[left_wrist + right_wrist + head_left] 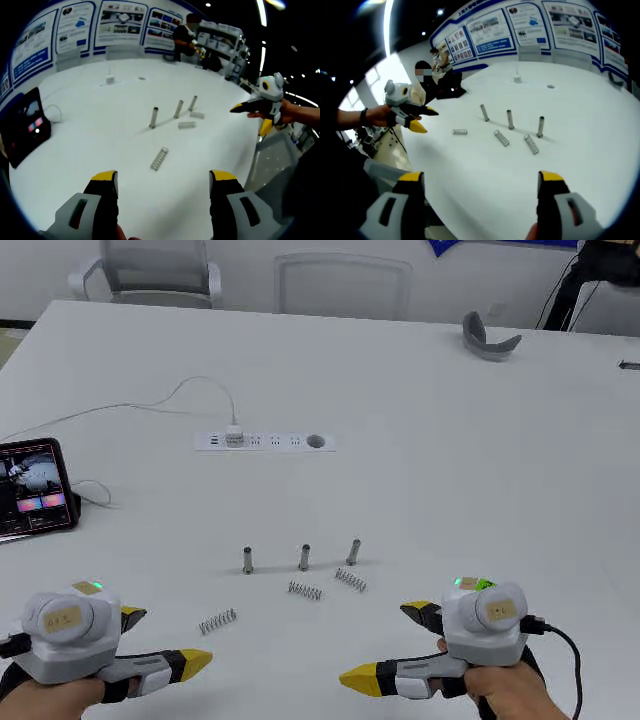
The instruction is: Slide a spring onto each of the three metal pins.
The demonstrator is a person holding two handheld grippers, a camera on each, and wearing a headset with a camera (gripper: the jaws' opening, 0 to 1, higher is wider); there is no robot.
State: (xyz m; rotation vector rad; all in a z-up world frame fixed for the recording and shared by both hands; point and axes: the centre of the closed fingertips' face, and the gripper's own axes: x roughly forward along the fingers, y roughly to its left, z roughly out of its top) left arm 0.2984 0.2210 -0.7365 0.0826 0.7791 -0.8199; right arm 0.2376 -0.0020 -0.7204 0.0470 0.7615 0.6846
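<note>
Three short metal pins stand upright in a row on the white table: left pin [247, 560], middle pin [304, 557], right pin [353, 552]. All three are bare. Three springs lie flat in front of them: one at the left [217, 621], one below the middle pin [305, 590], one near the right pin [350, 580]. My left gripper [165, 637] is open near the table's front left, holding nothing. My right gripper [382, 643] is open at the front right, holding nothing. In the left gripper view, the nearest spring [159, 158] lies ahead of the open jaws.
A white power strip [264, 441] with a plugged cable lies behind the pins. A tablet [35, 487] stands at the left edge. A grey curved object [490, 340] sits at the far right. Chairs stand beyond the table's far edge.
</note>
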